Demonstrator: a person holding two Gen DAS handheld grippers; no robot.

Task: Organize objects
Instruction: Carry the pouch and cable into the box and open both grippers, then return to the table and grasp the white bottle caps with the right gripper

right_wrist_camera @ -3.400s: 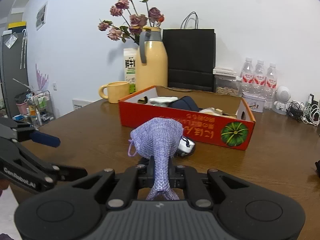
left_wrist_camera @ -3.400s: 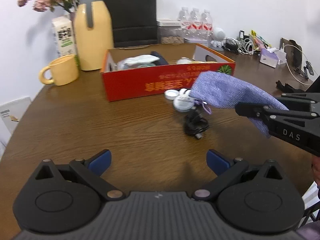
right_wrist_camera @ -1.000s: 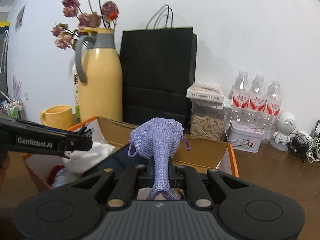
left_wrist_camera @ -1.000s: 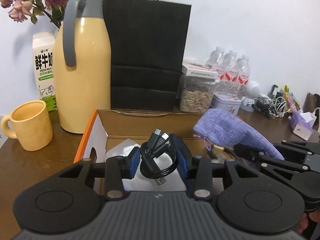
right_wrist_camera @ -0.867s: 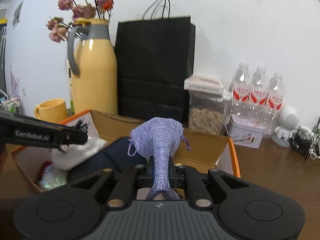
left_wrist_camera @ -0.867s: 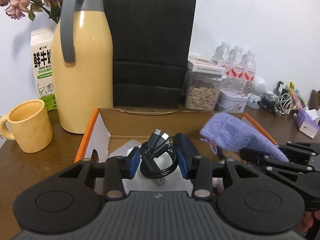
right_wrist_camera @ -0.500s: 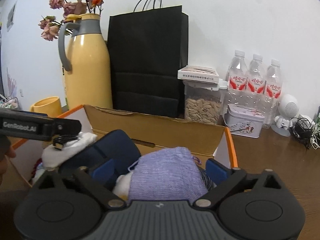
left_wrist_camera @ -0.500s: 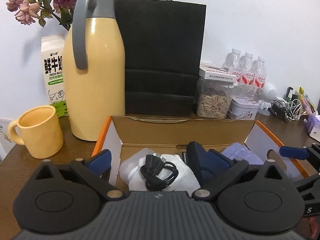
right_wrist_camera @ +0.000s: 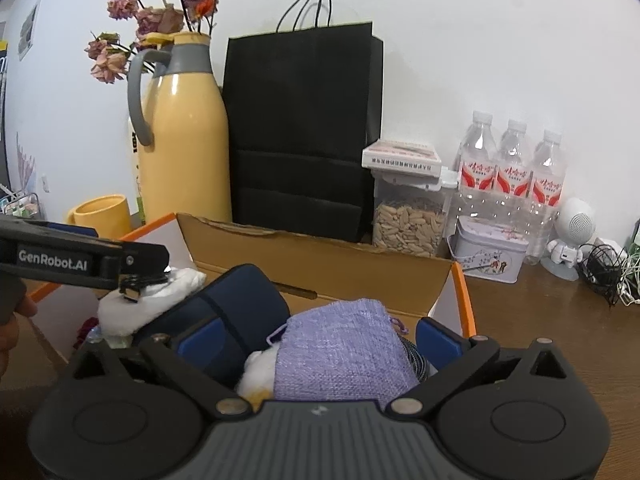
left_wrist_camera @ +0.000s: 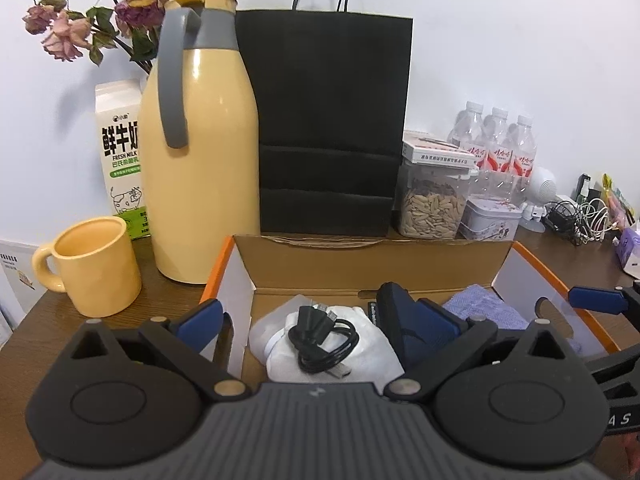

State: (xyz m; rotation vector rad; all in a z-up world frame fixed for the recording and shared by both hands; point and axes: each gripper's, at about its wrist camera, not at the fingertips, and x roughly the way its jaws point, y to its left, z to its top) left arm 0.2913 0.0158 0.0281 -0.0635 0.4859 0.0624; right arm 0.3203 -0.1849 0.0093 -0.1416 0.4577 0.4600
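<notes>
The open cardboard box with orange rim [left_wrist_camera: 362, 264] is free from above, but its floor is nearly full: a white cloth bundle [left_wrist_camera: 372, 354] with a coiled black cable [left_wrist_camera: 322, 338] on it, a dark blue pouch [left_wrist_camera: 416, 322] and a lilac woven bag [right_wrist_camera: 344, 354] lie close together. Behind the box a tall yellow jug [left_wrist_camera: 200, 168] and a black paper bag [left_wrist_camera: 330, 128] block the way. The brown wooden counter [right_wrist_camera: 560, 320] right of the box is free.
</notes>
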